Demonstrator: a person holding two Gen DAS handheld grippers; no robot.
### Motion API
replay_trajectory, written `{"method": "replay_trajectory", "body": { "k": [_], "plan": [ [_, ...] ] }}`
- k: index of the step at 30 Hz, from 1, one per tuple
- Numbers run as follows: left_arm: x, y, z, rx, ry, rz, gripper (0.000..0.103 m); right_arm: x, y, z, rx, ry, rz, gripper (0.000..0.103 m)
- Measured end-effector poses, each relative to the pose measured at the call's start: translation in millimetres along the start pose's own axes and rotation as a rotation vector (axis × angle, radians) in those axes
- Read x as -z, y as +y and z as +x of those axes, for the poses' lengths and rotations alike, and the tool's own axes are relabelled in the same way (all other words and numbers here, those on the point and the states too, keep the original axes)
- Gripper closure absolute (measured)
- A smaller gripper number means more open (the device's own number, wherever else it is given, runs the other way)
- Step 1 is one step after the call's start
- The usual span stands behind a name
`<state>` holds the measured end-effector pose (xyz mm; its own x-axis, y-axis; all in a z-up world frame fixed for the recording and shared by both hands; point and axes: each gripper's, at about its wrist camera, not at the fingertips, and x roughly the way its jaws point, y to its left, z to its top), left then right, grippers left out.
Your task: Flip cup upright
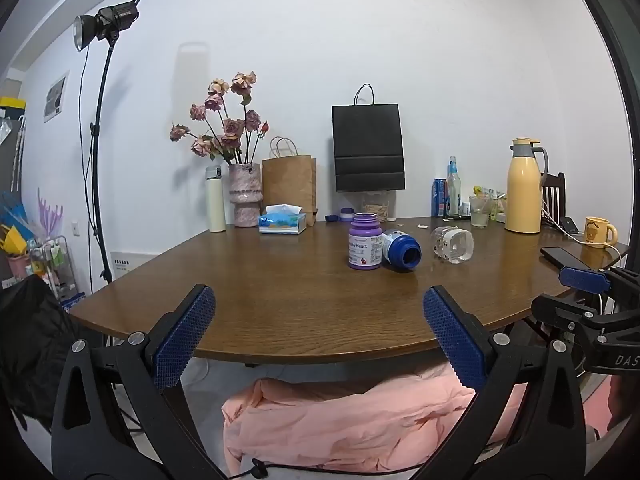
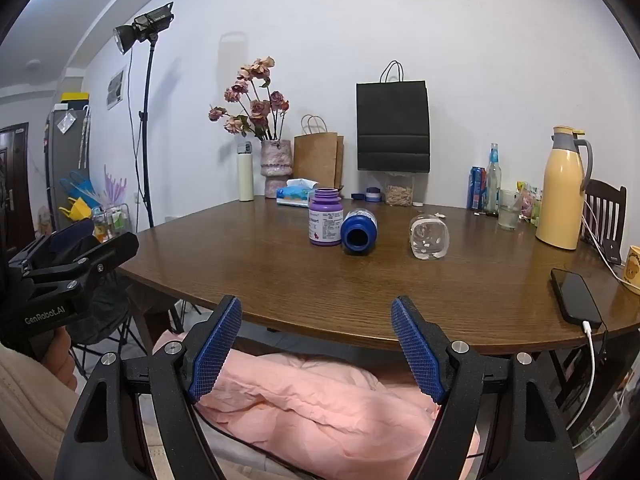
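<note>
Spanning both views, a brown wooden tabletop (image 1: 280, 280) carries a clear cup (image 2: 429, 237) lying on its side near the middle — just right of a tipped blue bottle (image 2: 359, 232) and an upright purple bottle (image 2: 325, 216). Left tool (image 1: 319, 322) and right tool (image 2: 316, 334) hover released at the near edge, well apart from the cup.

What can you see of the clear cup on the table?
The clear cup is see-through, glass or plastic, squarish with rounded corners and a thick base, marked with small white patches. It lies on its side on the wooden table, base toward the cameras. It sits apart from the tipped blue bottle beside it. Neither gripper touches it; it looks empty.
</note>
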<state>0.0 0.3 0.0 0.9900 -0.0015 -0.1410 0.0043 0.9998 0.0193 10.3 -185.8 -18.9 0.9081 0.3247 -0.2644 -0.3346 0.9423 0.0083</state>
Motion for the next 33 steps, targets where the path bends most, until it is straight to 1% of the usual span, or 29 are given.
{"method": "replay_trajectory", "body": {
  "k": [33],
  "plan": [
    [0.0, -0.2, 0.0, -0.002, 0.001, 0.009, 0.000, -0.5, 0.0, 1.7, -0.002, 0.016, 0.004, 0.021]
  ]
}}
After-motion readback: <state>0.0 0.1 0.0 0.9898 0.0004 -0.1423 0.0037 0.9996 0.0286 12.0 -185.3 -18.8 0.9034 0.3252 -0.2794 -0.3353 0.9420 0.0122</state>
